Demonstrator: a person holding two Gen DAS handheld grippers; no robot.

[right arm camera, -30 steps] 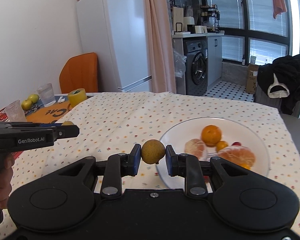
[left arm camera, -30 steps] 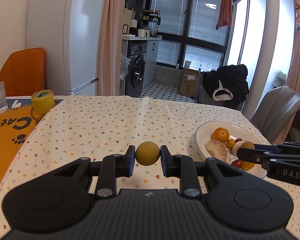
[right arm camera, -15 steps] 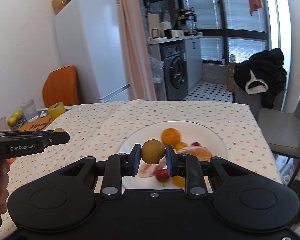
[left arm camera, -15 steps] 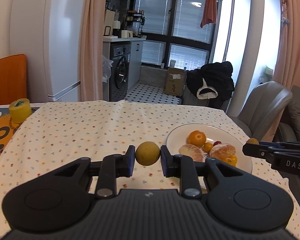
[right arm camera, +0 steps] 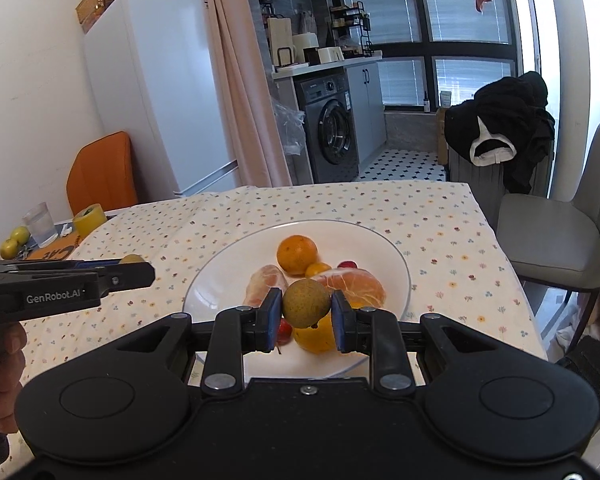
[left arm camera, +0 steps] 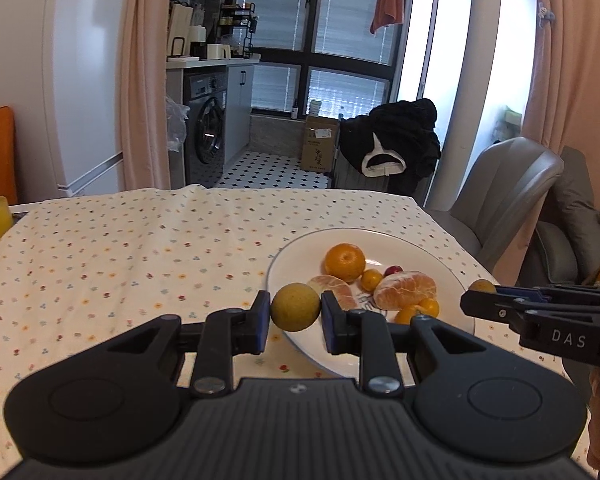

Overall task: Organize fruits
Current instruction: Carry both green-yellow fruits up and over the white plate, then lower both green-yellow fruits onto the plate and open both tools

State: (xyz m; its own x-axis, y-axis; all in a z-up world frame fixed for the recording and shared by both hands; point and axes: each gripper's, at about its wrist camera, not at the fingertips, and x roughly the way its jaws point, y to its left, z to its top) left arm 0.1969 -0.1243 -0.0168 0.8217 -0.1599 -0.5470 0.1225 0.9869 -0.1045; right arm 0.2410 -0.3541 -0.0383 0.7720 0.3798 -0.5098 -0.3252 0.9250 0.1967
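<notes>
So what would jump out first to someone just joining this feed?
Each claw, left and right, grips a small yellow-brown fruit. Both are held by the white plate, mid-table on the floral tablecloth, which carries a whole mandarin and peeled citrus.

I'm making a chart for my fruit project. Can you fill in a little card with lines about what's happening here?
left hand-held gripper: shut on a brownish-green round fruit, at the plate's near rim
right hand-held gripper: shut on a second round fruit, over the plate
plate: white, on the flowered tablecloth
on the plate: whole orange, peeled citrus pieces, small red and orange fruits
</notes>
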